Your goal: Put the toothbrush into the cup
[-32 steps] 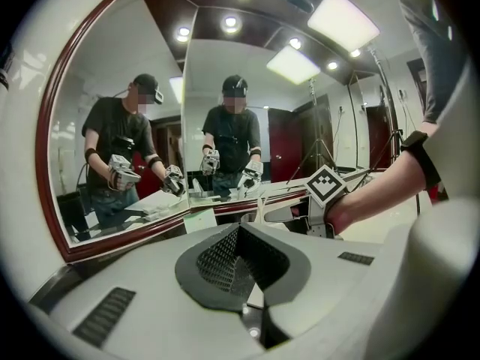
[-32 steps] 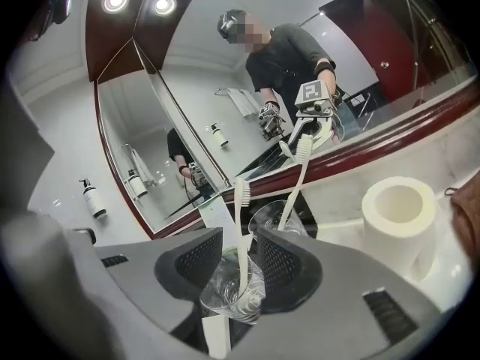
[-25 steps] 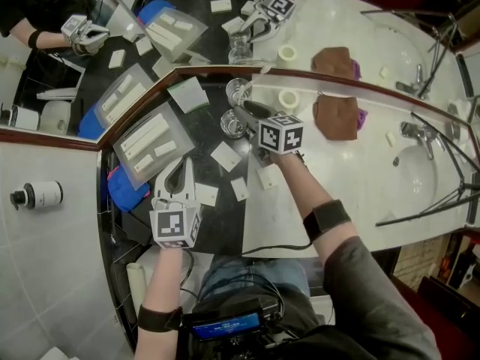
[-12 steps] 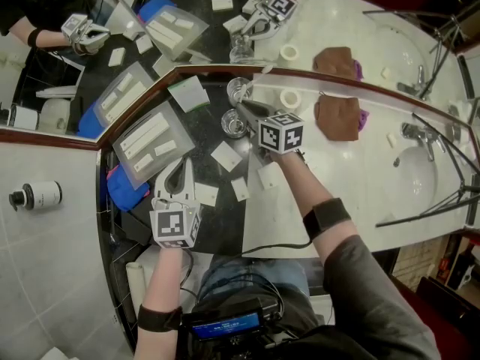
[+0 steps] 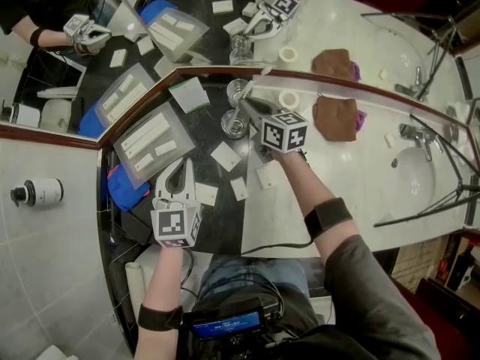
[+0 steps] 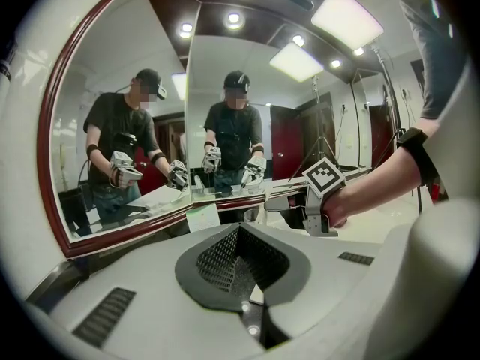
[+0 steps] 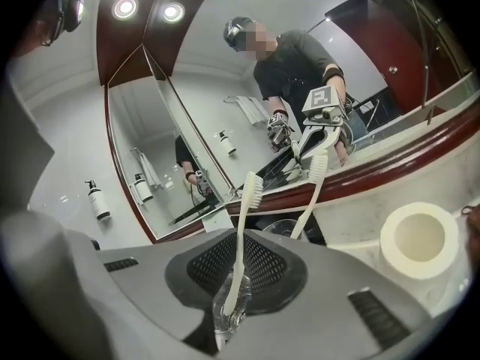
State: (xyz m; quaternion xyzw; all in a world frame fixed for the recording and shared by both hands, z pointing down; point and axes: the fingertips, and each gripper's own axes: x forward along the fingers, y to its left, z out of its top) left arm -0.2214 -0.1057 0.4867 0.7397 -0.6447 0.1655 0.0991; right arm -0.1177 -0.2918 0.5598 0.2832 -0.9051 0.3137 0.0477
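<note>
my right gripper (image 5: 251,111) has just been closing and clamps the toothbrush (image 7: 241,246) by its clear handle end, bristles up, near the cup (image 7: 281,228) at the counter's (image 5: 225,227) back edge by the mirror (image 5: 187,21). my left gripper (image 5: 176,175) rests near the front edge, jaws together, empty.

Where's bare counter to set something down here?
Free: white marble between brown cloth, sink and right forearm. Crowded: black counter around the cup, littered with white packets and plastic bags.
</note>
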